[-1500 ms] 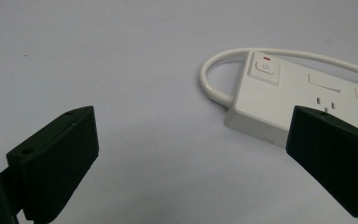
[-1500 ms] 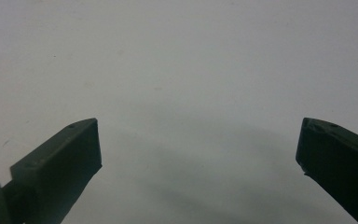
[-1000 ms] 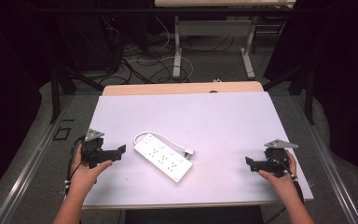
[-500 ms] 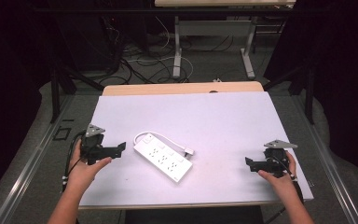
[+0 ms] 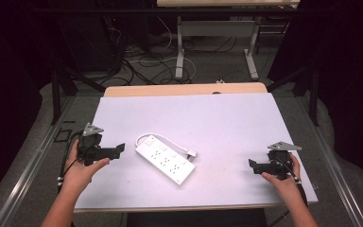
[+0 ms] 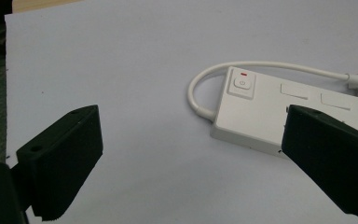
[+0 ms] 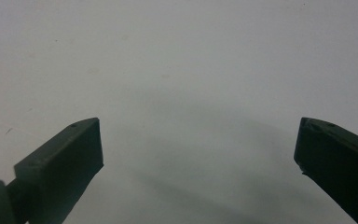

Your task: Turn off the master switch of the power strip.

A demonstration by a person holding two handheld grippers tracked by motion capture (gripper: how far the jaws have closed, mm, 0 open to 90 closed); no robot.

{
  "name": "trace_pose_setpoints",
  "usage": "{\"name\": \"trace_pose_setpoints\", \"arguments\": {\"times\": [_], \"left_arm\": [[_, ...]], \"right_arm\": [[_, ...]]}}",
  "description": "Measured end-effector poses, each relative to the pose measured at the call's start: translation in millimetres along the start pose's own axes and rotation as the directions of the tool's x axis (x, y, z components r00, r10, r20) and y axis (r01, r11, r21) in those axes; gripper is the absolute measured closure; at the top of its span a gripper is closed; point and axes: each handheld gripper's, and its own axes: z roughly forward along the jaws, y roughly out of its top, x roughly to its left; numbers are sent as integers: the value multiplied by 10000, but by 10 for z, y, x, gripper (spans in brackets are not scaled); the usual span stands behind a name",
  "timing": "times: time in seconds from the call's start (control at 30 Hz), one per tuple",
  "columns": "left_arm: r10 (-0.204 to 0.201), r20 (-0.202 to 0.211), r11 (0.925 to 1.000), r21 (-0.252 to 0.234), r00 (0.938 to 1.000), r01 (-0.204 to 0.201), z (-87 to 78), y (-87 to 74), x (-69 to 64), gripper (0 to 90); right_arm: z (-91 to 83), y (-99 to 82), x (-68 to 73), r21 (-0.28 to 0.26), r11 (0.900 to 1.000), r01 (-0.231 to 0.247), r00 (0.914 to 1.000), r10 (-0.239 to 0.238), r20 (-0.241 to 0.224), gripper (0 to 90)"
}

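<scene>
A white power strip (image 5: 166, 159) lies slanted near the middle of the white table (image 5: 217, 127), its short cord looped back to a plug (image 5: 191, 153) beside it. In the left gripper view the power strip (image 6: 279, 112) shows its switch end with a red mark. My left gripper (image 5: 119, 148) hovers just left of the strip, open, with nothing between its jaws; the left gripper (image 6: 191, 163) faces the strip's switch end. My right gripper (image 5: 252, 164) stands open near the table's right front, and the right gripper (image 7: 198, 163) looks at bare table.
The table's wooden far edge (image 5: 184, 90) borders a dark floor with cables (image 5: 142, 61) and a desk frame (image 5: 215, 33) beyond. White surface stretches between the strip and my right gripper.
My left gripper has moved right, closer to the power strip's switch end. The right gripper and the strip have stayed put.
</scene>
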Motion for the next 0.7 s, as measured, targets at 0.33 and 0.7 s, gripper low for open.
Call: {"name": "trace_pose_setpoints", "arguments": {"times": [0.33, 0.7], "left_arm": [[184, 211, 9990, 402, 9996, -192, -25, 56, 15, 72], [29, 610, 9983, 580, 9981, -64, -22, 98, 5, 147]], "right_arm": [[4, -2, 4, 29, 10000, 26, 10000, -26, -9, 11], [7, -5, -1, 30, 10000, 15, 10000, -15, 7, 11]]}}
